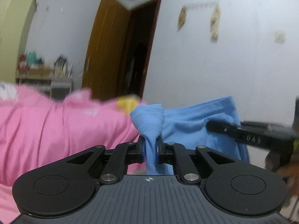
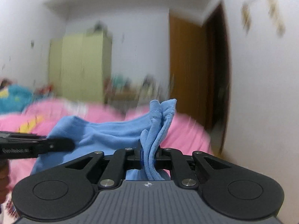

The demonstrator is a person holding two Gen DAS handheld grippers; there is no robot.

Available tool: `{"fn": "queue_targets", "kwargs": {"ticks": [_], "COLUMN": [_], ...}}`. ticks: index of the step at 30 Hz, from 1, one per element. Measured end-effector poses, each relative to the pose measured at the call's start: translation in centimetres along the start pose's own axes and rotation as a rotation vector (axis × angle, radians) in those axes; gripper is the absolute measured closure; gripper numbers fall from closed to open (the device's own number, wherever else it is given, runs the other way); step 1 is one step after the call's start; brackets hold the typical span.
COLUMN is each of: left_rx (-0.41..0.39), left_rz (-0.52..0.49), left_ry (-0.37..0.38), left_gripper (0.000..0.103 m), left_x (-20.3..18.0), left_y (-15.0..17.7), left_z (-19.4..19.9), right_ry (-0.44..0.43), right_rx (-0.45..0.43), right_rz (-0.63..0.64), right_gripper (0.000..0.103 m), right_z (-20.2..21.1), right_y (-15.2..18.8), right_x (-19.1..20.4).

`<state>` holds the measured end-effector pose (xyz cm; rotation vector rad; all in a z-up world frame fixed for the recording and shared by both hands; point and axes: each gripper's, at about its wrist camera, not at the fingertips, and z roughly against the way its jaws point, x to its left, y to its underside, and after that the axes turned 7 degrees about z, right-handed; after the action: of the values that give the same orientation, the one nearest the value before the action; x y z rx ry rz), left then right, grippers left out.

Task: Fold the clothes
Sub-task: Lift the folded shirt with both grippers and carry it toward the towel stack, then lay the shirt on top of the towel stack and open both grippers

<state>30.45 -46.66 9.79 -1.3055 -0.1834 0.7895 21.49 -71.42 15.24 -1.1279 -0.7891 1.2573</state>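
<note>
Black linkage arms frame each view, and between them a bunched edge of the blue garment (image 1: 196,119) is pinched: the left gripper (image 1: 151,147) and the right gripper (image 2: 149,153) are both clamped on it. It stretches sideways between them, held above the pink bedding (image 1: 46,127), its gathered corners poking upward

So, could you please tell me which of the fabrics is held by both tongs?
The blue garment; the pink bedding and yellow cloth lie untouched behind it.

Blue garment (image 1: 196,119) bunched, stretched sideways above pink bedding (soft, knit-like).
</note>
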Motion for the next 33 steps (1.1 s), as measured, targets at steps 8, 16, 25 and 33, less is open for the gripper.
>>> {"fn": "queue_targets", "kwargs": {"ticks": [8,16,25,33], "left_rx": [-0.013,-0.002,0.036,-0.019], "left_rz": [0.281,0.144,0.042,-0.056], "left_ry": [-0.078,-0.088,-0.029,-0.145], "left_gripper": [0.029,0.029,0.004,0.000], "left_x": [6.5,4.5,3.0,-4.0], "left_y": [0.8,0.9,5.1,12.2], "left_z": [-0.2,2.6,17.0,31.2], "right_ry": [0.163,0.092,-0.017,0.021], "right_rx": [0.041,-0.033,-0.061,-0.025], "right_rz": [-0.204,-0.279,-0.386,-0.404], "right_gripper": [0.033,0.074,0.070,0.044], "right_z": [-0.9,4.4,24.9,36.7], "right_y": [1.6,1.4,11.0,19.0], "right_x": [-3.3,-4.4,1.1,12.9]}}
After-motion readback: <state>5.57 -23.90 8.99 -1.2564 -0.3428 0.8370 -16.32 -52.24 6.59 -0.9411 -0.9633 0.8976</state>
